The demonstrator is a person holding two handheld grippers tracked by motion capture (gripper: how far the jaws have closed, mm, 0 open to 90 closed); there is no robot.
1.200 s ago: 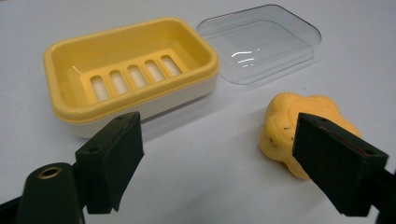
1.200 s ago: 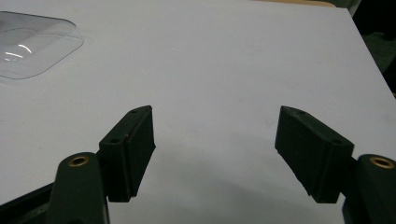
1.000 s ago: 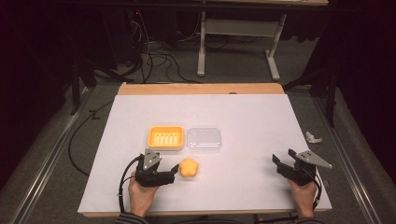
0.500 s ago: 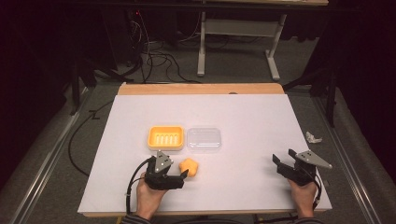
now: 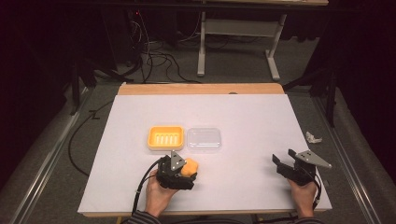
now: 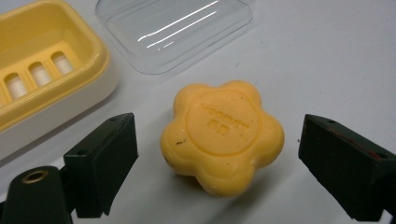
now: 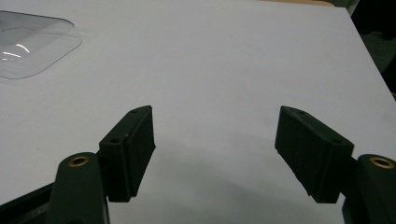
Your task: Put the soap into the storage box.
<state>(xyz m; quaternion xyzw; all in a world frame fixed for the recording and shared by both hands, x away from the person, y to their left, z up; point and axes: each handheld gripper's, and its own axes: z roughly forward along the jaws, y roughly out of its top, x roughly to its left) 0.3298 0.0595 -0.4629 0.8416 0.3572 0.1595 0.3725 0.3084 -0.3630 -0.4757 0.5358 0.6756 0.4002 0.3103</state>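
Left gripper view is showing the moment most plainly: the flower-shaped soap [image 6: 223,136] is lying flat on the white table [image 6: 327,60], and the left gripper [image 6: 219,161] is straddling it with both jaws spread wide, one to each side and neither touching it yet. That spacing looks deliberate, I think, since the soap's lobed edge is giving the pads few flat faces to press on, so the jaws are lining up across its widest part before closing.

Taking the soap as the landmark, the yellow soap dish [image 6: 44,70] is sitting just beyond it and to one side, hollow facing up with its drain slots showing, which is leaving it ready to receive the bar. The clear lid [image 6: 175,28] is lying just beside the dish, also beyond the soap, apparently set off so the dish stays open.

From the high view, the left gripper [image 5: 180,170] is covering part of the soap [image 5: 190,166], both just nearer the person than the dish [image 5: 166,137] and lid [image 5: 204,139]. The right gripper [image 5: 292,164] is resting well apart from the soap, out toward the table's far side; in its own view the right gripper [image 7: 215,149] is standing open over bare table, holding nothing, seemingly waiting its turn, perhaps for the lid.
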